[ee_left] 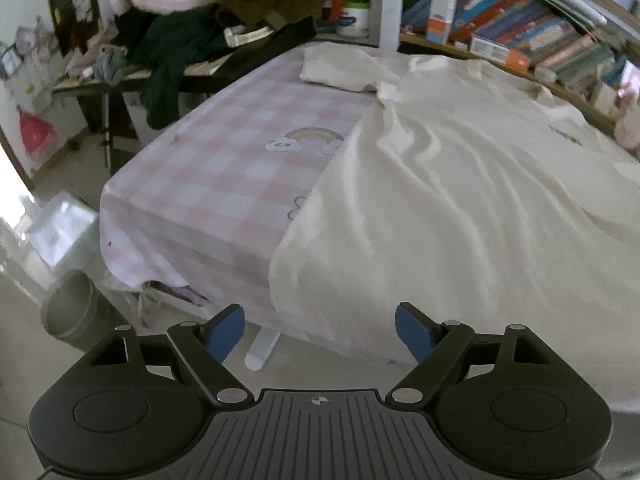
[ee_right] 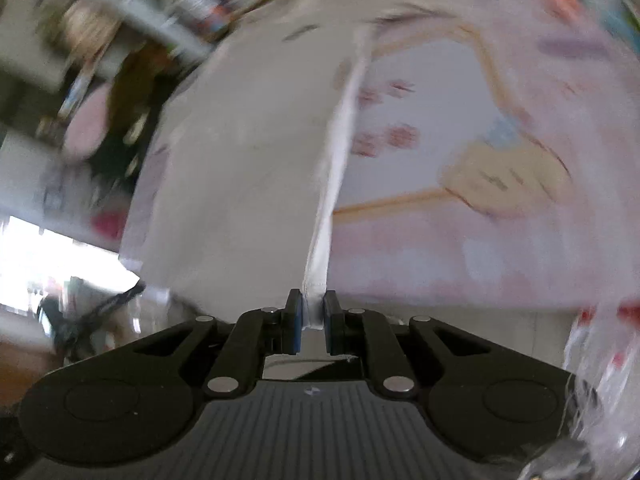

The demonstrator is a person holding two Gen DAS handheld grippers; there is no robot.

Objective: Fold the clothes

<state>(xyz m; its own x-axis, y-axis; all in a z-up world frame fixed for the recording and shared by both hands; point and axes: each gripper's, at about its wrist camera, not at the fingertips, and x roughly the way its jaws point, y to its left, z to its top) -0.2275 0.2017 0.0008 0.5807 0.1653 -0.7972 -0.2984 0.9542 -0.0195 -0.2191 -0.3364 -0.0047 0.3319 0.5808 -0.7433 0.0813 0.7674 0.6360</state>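
White shirt (ee_left: 460, 184) spread over the checked bed sheet (ee_left: 224, 176), near edge hanging off the bed. Right gripper (ee_right: 313, 322) pinched on its hem; cloth stretches away in a taut ridge. Left gripper (ee_left: 320, 334) wide apart, empty, off the bed's near edge. Fabric looks thin, limp, light, likely to slump and crease. Best grabbed at hem corners, 1 per gripper.
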